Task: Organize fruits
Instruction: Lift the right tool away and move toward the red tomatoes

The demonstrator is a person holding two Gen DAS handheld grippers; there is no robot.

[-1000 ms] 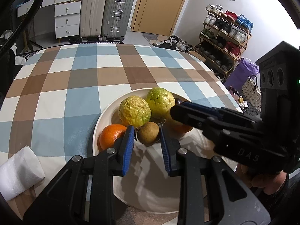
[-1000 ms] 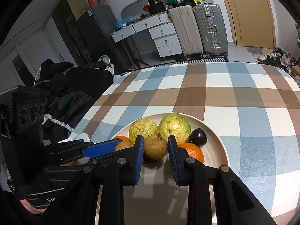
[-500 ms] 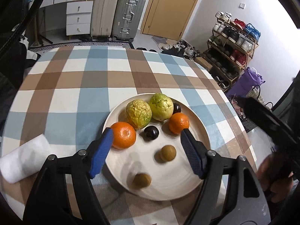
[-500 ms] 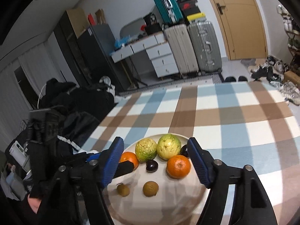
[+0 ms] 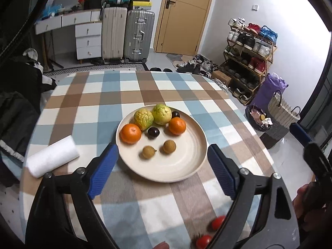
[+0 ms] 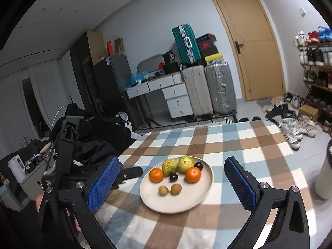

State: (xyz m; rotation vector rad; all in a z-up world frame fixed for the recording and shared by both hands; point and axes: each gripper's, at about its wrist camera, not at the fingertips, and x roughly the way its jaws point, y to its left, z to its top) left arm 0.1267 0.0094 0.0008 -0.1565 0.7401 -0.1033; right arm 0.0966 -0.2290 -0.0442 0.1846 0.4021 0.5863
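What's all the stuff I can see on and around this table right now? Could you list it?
plate: one, cream, middle of the table
oranges: two, orange, on the plate
bumpy fruits: two, yellow-green, back of the plate
dark fruits: two, deep purple, on the plate
small round fruits: two, brown, front of the plate
small tomatoes: two, red, on the cloth at the near edge
paper roll: one, white, left of the plate
tablecloth: one, blue, brown and white checks
suitcases: beige, silver, teal, by the door
shoe rack: one, full, right wall
left gripper: black, blue pads, jaws opening, nothing between
right gripper: same, jaws opening, nothing between
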